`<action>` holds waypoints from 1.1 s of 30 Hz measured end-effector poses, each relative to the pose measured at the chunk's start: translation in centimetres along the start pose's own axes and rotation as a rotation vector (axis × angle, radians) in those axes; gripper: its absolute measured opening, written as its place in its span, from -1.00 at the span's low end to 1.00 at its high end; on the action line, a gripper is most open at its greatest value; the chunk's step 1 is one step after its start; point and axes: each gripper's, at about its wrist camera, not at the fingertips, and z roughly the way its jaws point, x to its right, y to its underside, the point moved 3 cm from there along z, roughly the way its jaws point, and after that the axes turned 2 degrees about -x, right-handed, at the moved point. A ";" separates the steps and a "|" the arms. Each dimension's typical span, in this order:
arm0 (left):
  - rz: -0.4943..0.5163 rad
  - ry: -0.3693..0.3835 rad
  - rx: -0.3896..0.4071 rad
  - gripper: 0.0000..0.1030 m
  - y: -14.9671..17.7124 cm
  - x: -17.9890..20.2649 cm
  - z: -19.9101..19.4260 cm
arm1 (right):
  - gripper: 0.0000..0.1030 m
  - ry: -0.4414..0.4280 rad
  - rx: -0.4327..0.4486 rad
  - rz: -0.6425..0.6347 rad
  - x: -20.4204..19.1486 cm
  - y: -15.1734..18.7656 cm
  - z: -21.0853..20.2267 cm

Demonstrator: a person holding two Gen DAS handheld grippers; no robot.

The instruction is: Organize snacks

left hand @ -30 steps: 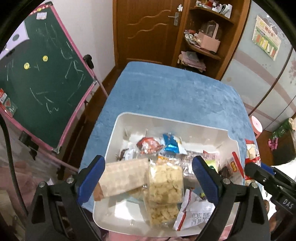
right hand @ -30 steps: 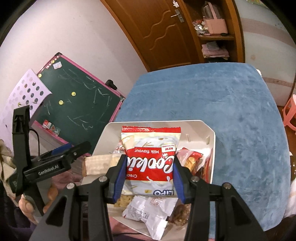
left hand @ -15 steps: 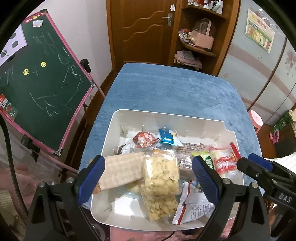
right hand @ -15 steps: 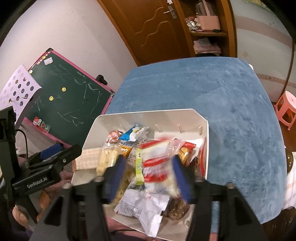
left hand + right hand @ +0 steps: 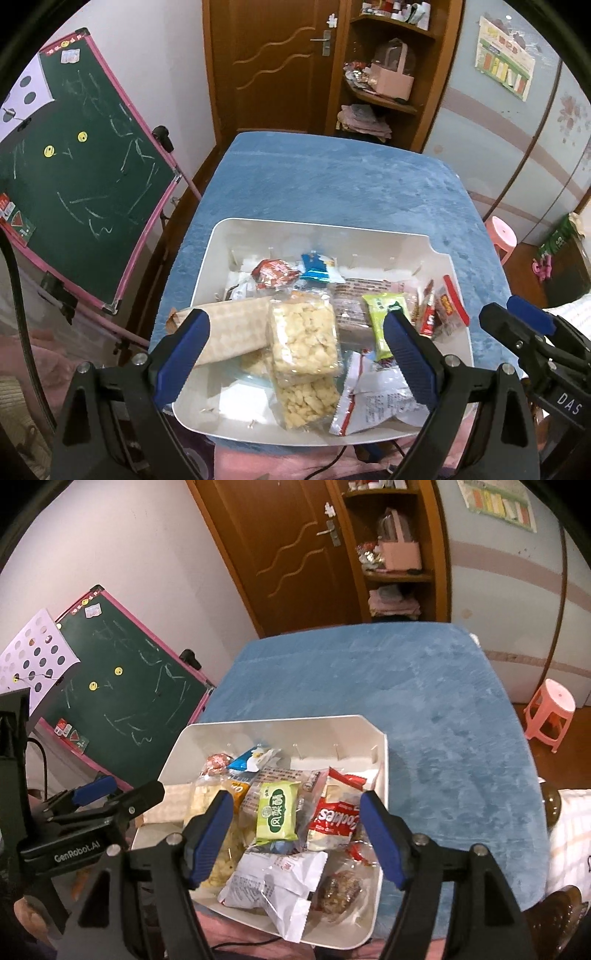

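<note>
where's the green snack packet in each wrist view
Left wrist: the green snack packet lies right of centre in the white bin, partly behind the left gripper's right finger.
Right wrist: it lies near the middle, between the right gripper's open fingers, upright in the picture with its white label facing up.
Shared landmark: the clear bag of yellow puffed snacks, just left of the packet in both views.

Snack packets (image 5: 303, 343) crowd the white bin (image 5: 332, 236) at the near edge, while the blue counter (image 5: 332, 184) beyond lies open.
</note>
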 end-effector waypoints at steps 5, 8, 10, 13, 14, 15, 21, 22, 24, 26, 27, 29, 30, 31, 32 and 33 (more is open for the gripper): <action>0.024 0.011 0.018 0.84 0.1 1.1 -1.1 | 0.39 0.015 0.031 -0.005 -0.2 0.2 -1.5; 0.038 0.001 0.040 0.84 0.1 1.6 -1.8 | 0.39 0.049 0.065 -0.018 -0.4 0.2 -2.5; 0.043 -0.005 0.057 0.84 0.2 1.9 -2.2 | 0.39 0.072 0.084 -0.026 -0.5 0.2 -3.1; 0.041 -0.006 0.073 0.85 0.2 2.3 -2.6 | 0.39 0.081 0.104 -0.027 -0.3 0.1 -3.7; 0.043 -0.008 0.077 0.85 0.2 2.5 -2.7 | 0.39 0.085 0.108 -0.026 -0.3 0.1 -3.8; 0.046 -0.009 0.077 0.85 0.2 2.6 -2.8 | 0.39 0.090 0.109 -0.026 -0.3 0.1 -3.9; 0.054 -0.012 0.066 0.85 0.4 3.2 -2.7 | 0.39 0.128 0.135 -0.021 -0.2 0.2 -4.8; 0.056 -0.015 0.066 0.85 0.4 3.3 -2.7 | 0.39 0.135 0.138 -0.019 -0.1 0.3 -4.9; 0.057 -0.014 0.066 0.85 0.3 3.4 -2.6 | 0.39 0.135 0.137 -0.017 0.0 0.2 -4.9; 0.054 -0.018 0.069 0.85 0.3 3.4 -2.6 | 0.39 0.130 0.128 -0.014 0.0 0.3 -4.7; 0.055 -0.020 0.071 0.85 0.3 3.5 -2.6 | 0.39 0.129 0.121 -0.013 0.0 0.3 -4.6; 0.060 -0.023 0.073 0.85 0.3 3.8 -2.6 | 0.39 0.125 0.112 -0.014 0.0 0.4 -4.4; 0.061 -0.024 0.074 0.85 0.3 3.8 -2.6 | 0.39 0.123 0.108 -0.015 0.1 0.4 -4.3; 0.062 -0.024 0.075 0.85 0.3 3.9 -2.5 | 0.39 0.123 0.105 -0.016 0.1 0.4 -4.3; 0.059 -0.022 0.074 0.85 0.3 3.9 -2.6 | 0.39 0.123 0.105 -0.018 0.1 0.4 -4.3; 0.059 -0.022 0.073 0.85 0.3 3.9 -2.5 | 0.39 0.124 0.106 -0.019 0.0 0.4 -4.3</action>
